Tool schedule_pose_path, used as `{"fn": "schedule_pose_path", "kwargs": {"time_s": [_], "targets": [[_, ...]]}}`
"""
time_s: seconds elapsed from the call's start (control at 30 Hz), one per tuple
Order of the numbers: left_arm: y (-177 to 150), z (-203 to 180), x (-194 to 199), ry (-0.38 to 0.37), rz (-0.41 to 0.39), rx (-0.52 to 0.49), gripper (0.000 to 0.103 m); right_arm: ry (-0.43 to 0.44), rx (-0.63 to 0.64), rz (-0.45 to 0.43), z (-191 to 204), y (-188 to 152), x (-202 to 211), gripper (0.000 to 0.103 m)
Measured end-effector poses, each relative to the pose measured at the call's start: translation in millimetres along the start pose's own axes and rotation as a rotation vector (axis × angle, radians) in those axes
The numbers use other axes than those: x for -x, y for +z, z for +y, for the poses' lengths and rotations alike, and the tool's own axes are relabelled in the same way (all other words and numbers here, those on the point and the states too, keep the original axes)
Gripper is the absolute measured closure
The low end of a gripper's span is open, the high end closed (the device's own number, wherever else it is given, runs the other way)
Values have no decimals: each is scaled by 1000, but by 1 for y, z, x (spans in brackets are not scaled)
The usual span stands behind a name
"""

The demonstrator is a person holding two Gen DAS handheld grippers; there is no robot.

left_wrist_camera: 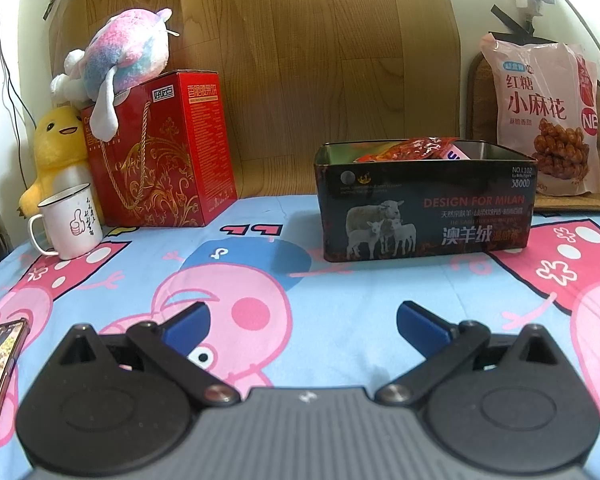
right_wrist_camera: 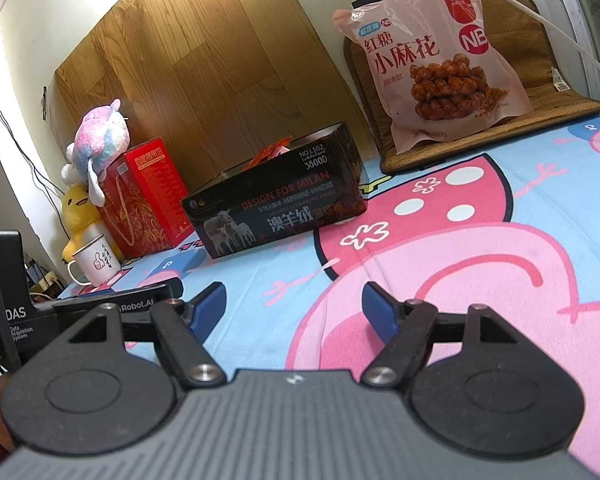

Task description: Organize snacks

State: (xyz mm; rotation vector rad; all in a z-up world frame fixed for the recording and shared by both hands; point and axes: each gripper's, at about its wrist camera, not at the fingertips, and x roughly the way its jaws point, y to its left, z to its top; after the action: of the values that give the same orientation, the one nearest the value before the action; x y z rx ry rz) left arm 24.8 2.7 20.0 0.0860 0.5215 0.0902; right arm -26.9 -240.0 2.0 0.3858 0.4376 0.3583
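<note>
Already the black tin box (left_wrist_camera: pixel 424 208) near the bed's back edge held red snack packets (left_wrist_camera: pixel 412 150). Both the left hand-held gripper (left_wrist_camera: pixel 302 320) and the right hand-held gripper (right_wrist_camera: pixel 294 304) hovered with fingers apart and nothing in them.

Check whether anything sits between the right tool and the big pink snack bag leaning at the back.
Nothing visible does. The open right tool faces bare cartoon-print cloth up to the pink twisted-dough snack bag; the black sheep-print tin stands off to the left of that path.
</note>
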Motion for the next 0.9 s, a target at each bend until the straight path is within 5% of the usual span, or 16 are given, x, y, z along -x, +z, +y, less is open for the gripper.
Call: {"fn": "schedule_pose_path", "kwargs": {"time_s": [0.9], "targets": [[0, 2, -1, -8, 5, 8, 0, 0, 0, 6, 0, -2, -1, 26]]}}
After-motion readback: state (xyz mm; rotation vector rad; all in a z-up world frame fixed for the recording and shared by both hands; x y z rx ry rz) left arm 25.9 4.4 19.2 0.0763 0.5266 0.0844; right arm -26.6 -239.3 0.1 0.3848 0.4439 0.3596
